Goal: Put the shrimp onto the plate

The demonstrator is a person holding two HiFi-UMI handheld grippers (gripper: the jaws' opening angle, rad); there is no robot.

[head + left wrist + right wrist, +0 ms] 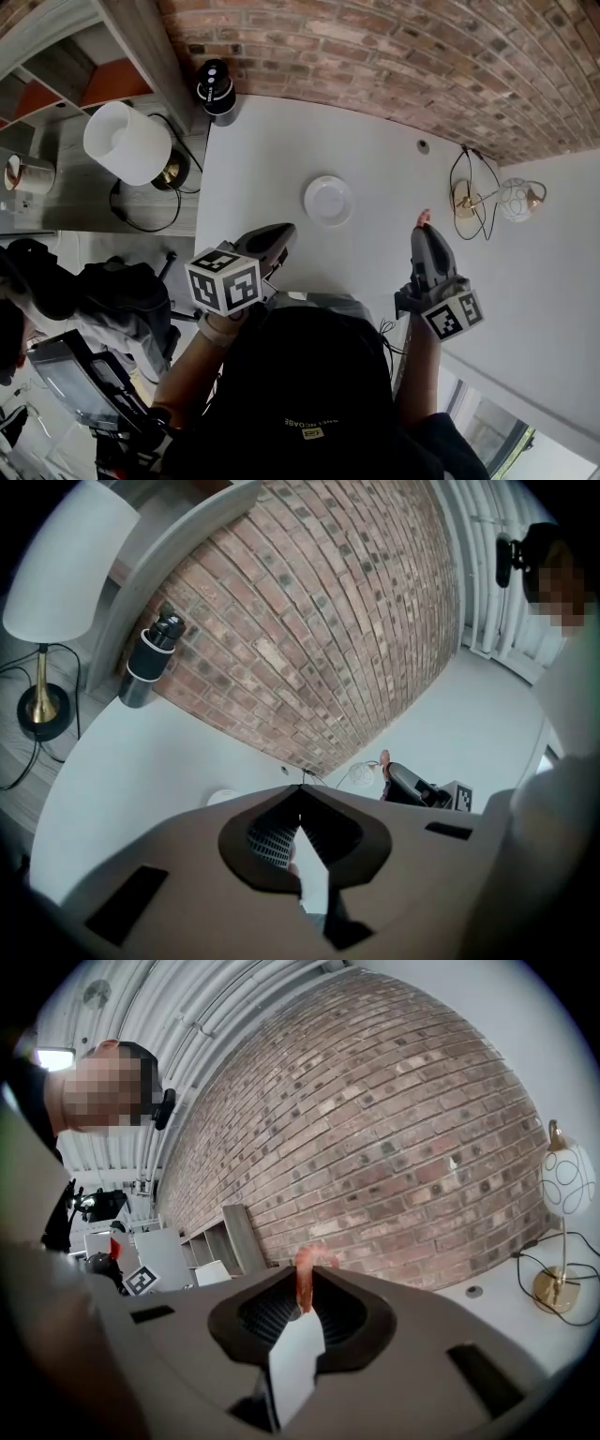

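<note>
A small round white plate [328, 200] sits on the white table [375, 159], empty; its edge [223, 797] peeks over the left gripper's body. My right gripper [424, 226] is shut on a pink shrimp [307, 1274], whose tip [424, 217] shows at the jaw ends, right of the plate and raised. My left gripper [282, 232] hovers near the table's front edge, below and left of the plate, its jaws shut with nothing between them [300, 789]. In the left gripper view the right gripper [417, 786] shows with the shrimp [384, 761].
A black cylindrical device [216, 89] stands at the table's back left corner. A white-shaded lamp [128, 142] stands on the side unit to the left. A globe lamp [516, 199] with cables lies at the right. A brick wall [394, 56] backs the table.
</note>
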